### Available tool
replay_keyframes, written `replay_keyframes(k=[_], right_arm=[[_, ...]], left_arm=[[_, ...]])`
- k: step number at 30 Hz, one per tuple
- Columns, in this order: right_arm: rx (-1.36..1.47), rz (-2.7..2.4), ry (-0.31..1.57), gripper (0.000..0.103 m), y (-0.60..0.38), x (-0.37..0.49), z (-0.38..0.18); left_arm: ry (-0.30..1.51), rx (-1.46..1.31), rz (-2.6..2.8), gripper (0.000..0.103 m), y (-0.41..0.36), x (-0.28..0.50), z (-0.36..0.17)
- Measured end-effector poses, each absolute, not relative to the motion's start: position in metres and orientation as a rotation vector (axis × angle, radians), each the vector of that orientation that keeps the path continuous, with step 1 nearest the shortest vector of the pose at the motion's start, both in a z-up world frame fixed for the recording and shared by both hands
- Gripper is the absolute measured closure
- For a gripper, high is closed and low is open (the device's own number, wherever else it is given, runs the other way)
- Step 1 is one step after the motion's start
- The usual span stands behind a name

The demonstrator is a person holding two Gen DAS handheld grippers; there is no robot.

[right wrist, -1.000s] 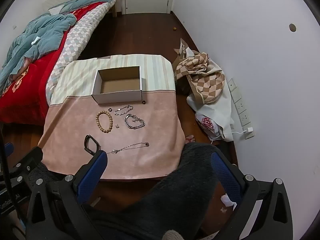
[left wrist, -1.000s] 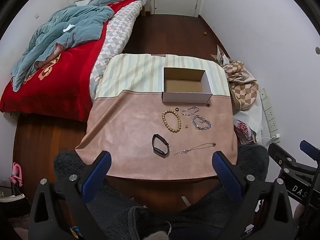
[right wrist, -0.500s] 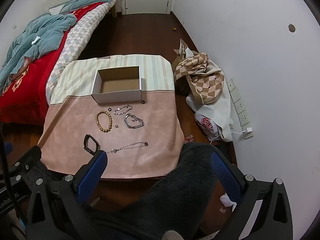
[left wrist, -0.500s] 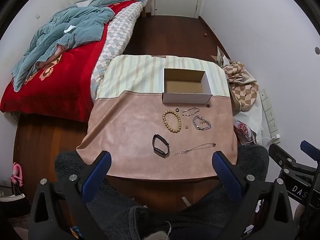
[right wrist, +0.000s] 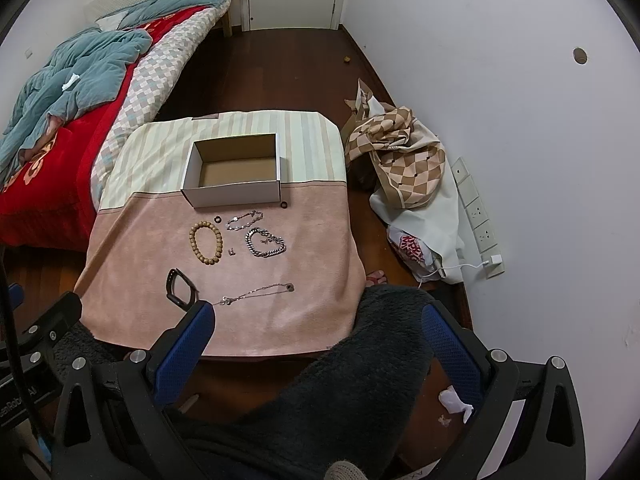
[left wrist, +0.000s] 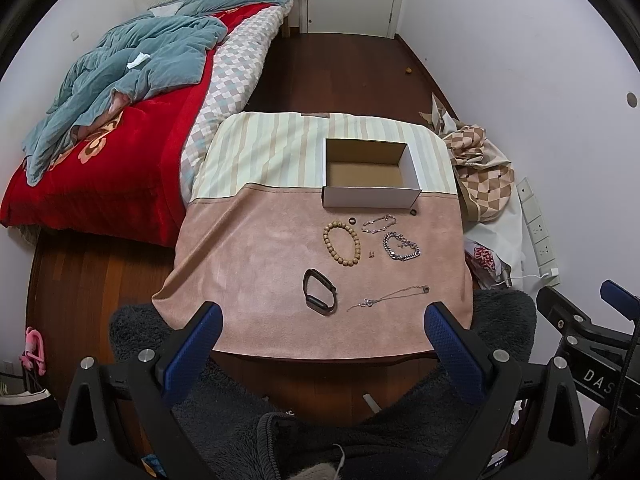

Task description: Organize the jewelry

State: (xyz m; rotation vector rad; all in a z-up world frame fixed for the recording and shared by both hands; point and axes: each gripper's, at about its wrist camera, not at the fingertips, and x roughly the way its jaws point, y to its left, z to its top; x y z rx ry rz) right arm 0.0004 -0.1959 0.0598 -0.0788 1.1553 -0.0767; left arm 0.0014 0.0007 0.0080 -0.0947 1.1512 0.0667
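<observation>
An empty white cardboard box (left wrist: 338, 197) (right wrist: 234, 193) stands on a small cloth-covered table (left wrist: 248, 264) (right wrist: 132, 236). In front of it lie a wooden bead bracelet (left wrist: 341, 243) (right wrist: 205, 242), a thin silver bracelet (left wrist: 379, 224) (right wrist: 244, 220), a heavy silver chain bracelet (left wrist: 401, 246) (right wrist: 265, 243), a black band (left wrist: 319, 297) (right wrist: 180, 290), a thin necklace (left wrist: 390, 296) (right wrist: 256, 293), two small dark rings (left wrist: 352, 221) (left wrist: 413, 212) and a tiny charm (left wrist: 371, 255). My left gripper (left wrist: 320, 320) and right gripper (right wrist: 316, 320) hang open above the table's near edge, holding nothing.
A bed (left wrist: 120, 128) with a red cover and teal blanket borders the table's left side. Checked fabric and bags (right wrist: 404, 168) are piled by the right wall with its sockets (right wrist: 476, 208). Dark fleece clothing (right wrist: 360, 360) of the person fills the foreground. Wooden floor lies beyond.
Both views shift only slightly; the jewelry and the box lie where they were, and both grippers stay open.
</observation>
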Motion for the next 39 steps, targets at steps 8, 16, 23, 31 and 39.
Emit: replay_keyframes(k=[8, 16, 23, 31, 39], right_arm=[[-0.079, -0.076, 1.155, 0.0, -0.203, 0.001, 0.066], [-0.079, -0.076, 1.151, 0.0, -0.202, 0.0, 0.065], [-0.081, -0.078, 1.145, 0.0, -0.203, -0.001, 0.07], [-0.083, -0.077, 1.143, 0.0, -0.205, -0.001, 0.071], [-0.087, -0.077, 1.14, 0.0, -0.204, -0.001, 0.071]], left_arm=[[1.152, -0.088, 0.065, 0.0, -0.005, 0.0, 0.011], [1.149, -0.087, 0.063, 0.0, -0.005, 0.0, 0.012], [1.142, -0.081, 0.059, 0.0, -0.008, 0.0, 0.012], [1.137, -0.082, 0.055, 0.0, -0.008, 0.0, 0.013], [1.131, -0.082, 0.055, 0.0, -0.01, 0.0, 0.015]])
